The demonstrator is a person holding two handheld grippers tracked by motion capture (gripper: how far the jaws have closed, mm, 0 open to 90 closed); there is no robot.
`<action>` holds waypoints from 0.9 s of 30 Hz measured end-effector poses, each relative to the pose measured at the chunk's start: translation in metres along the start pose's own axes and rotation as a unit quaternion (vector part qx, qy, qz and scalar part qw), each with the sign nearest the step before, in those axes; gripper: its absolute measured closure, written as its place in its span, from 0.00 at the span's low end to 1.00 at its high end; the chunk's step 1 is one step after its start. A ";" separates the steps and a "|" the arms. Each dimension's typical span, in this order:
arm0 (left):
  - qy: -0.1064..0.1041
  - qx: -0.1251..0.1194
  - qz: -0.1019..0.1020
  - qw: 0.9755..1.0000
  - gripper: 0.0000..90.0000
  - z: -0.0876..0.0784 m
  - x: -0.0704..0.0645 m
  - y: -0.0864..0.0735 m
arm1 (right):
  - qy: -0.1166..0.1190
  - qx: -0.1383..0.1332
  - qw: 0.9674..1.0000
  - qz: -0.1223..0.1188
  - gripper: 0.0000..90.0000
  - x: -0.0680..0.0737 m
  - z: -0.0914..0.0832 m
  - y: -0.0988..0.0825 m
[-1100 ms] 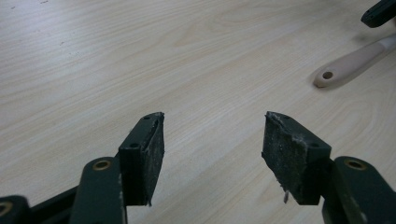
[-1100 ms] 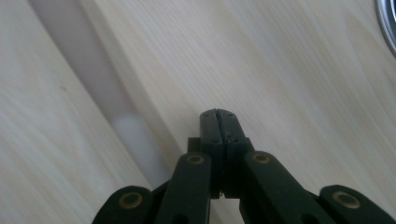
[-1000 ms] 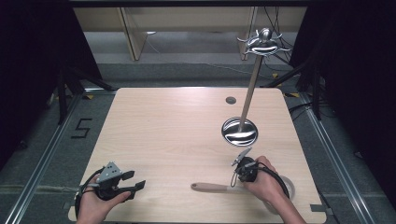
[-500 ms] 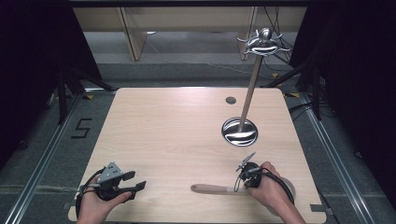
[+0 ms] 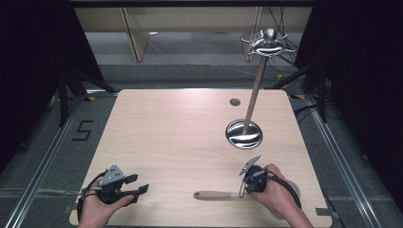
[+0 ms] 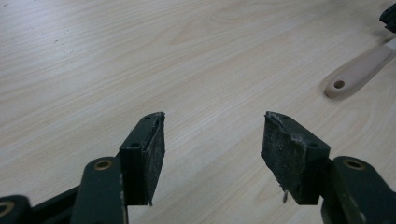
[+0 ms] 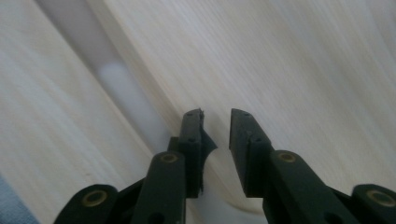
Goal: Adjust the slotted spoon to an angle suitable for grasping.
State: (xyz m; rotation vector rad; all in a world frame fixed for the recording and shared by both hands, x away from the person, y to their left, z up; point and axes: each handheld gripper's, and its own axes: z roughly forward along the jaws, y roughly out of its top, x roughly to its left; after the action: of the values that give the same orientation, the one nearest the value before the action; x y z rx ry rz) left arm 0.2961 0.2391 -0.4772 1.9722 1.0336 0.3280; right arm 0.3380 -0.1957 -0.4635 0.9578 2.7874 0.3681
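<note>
A utensil with a pale wooden handle (image 5: pixel 216 195) lies flat near the table's front edge; the hole at its end points left. It also appears at the far right of the left gripper view as the handle (image 6: pixel 357 72). My right gripper (image 5: pixel 244 189) sits at the handle's right end, held in a hand. In the right gripper view its jaws (image 7: pixel 216 116) have just been opening and stand a little apart. Bare wood shows in the gap, and the blurred utensil (image 7: pixel 116 79) runs beside and under them. My left gripper (image 5: pixel 139 184) rests open at the front left, with nothing between its pads (image 6: pixel 212 140).
A tall metal stand (image 5: pixel 254 95) with a round shiny base (image 5: pixel 243 134) and hooks on top (image 5: pixel 268 43) rises at the back right of the light wooden table (image 5: pixel 166 133). A dark grommet (image 5: pixel 235 101) sits behind it. A pale round patch (image 5: pixel 293 189) shows beside the right hand.
My right hand has drawn slightly toward the near edge and its jaws have parted. The utensil stays flat on the table. The left gripper has not moved.
</note>
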 end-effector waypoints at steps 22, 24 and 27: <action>-0.002 0.005 0.016 1.000 0.43 0.005 0.000 0.006 | 0.058 -0.012 0.990 -0.130 0.67 0.031 -0.004 0.045; -0.007 -0.001 0.008 1.000 0.43 0.005 -0.002 0.006 | 0.059 -0.007 0.989 -0.137 0.67 0.031 -0.004 0.045; -0.006 0.003 0.017 1.000 0.43 0.005 -0.002 0.005 | 0.059 -0.013 0.991 -0.119 0.67 0.033 -0.004 0.043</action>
State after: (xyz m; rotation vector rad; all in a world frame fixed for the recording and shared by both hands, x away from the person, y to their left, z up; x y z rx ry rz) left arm 0.3002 0.2332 -0.4754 1.9972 0.9967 0.3318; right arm 0.3362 -0.1426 -0.4499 0.6056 2.9504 0.4377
